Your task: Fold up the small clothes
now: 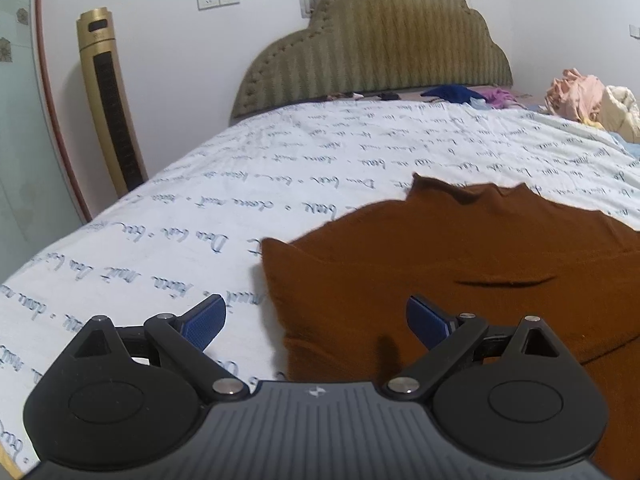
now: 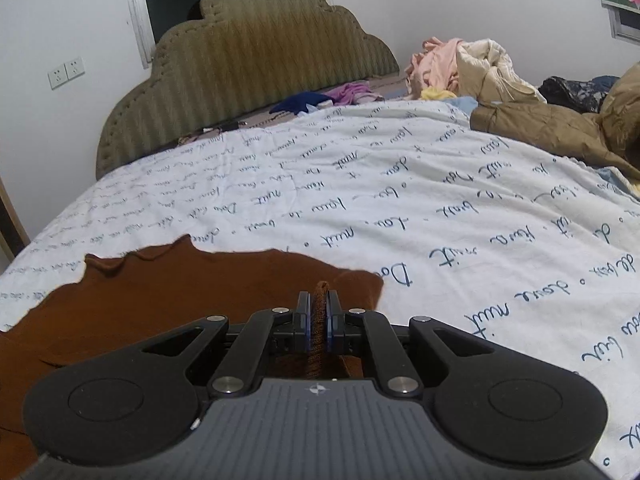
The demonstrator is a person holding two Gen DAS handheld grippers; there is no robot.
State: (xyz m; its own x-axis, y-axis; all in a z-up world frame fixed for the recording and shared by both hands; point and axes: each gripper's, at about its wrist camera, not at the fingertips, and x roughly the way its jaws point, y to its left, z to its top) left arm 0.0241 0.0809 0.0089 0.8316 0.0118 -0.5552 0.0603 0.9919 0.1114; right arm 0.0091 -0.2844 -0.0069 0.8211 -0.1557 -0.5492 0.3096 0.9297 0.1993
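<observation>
- Left wrist view: the left gripper (image 1: 316, 322) is spread wide with nothing in it, hovering low over the left edge of the brown top (image 1: 460, 264). One blue pad (image 1: 206, 322) is over the sheet (image 1: 248, 168), the other over the fabric, so the garment's side edge sits right between the jaws.
- The top lies mostly flat on the near part of the bed, wavy hem or collar edge pointing toward the headboard (image 1: 376, 40). There's one small crease across the middle — otherwise pretty smooth.
- Right wrist view: the right gripper (image 2: 318, 320) is pinched closed on a bunched ridge of the top (image 2: 192, 280); you can see the knit sticking up between the pads. That's the garment's right edge, near its corner.
- A pile of other laundry (image 2: 460, 64) sits up near the headboard, well away from all this.
- My read: it's early in the fold — one side grabbed, the other hand lining up its grab.
- Next move probably wants the left one to drop a touch, close on that edge, then both lift together and carry the fabric over evenly so it doesn't drag or bunch.
</observation>
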